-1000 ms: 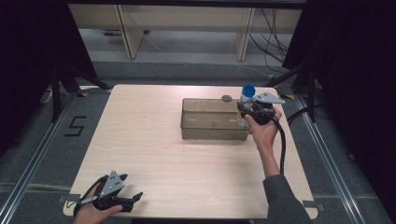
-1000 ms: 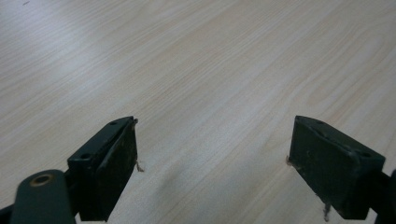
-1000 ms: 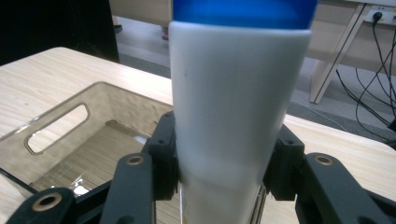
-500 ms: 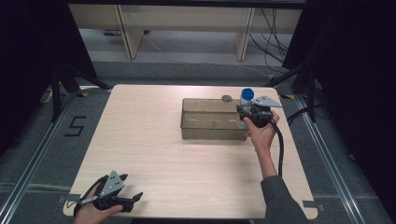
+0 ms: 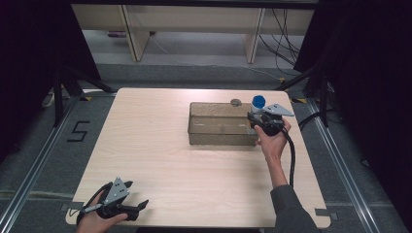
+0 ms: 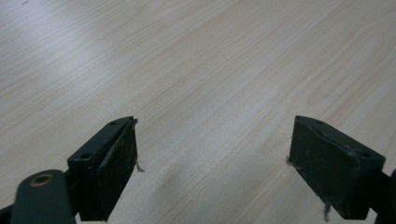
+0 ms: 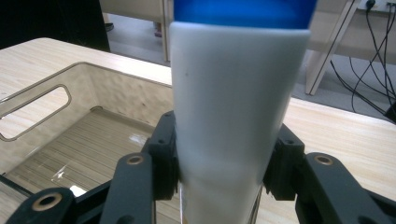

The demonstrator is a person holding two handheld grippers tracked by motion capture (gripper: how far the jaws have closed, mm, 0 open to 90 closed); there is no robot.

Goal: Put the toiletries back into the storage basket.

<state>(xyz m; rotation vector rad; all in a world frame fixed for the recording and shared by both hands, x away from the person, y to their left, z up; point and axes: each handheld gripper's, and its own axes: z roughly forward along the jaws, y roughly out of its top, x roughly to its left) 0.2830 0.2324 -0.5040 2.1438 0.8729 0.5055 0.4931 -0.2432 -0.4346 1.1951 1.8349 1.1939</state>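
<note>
My right hand-held gripper (image 5: 259, 118) is clamped on the white bottle (image 7: 233, 116), its jaws pressing the body from both sides well below the blue cap (image 5: 258, 101). The bottle stands upright in the grip, just off the right end of the clear bin (image 5: 221, 127), to the gripper's left.

Over the last second the bottle has come down a little and drifted toward me along that end wall; a second ago it sat slightly higher and farther back. It has not crossed the rim, and in the right gripper view the bin's floor is bare beside my left jaw. I read this as lining up for a drop into the bin, so the bottle needs to rise over the wall and shift left before I let go.

A small round object (image 5: 236, 102) lies on the surface (image 5: 155, 145) just behind the bin's far wall, untouched.

My left hand-held gripper (image 5: 127, 206) has stayed parked at the near corner, jaws wide apart and holding nothing, with bare wood between them.
</note>
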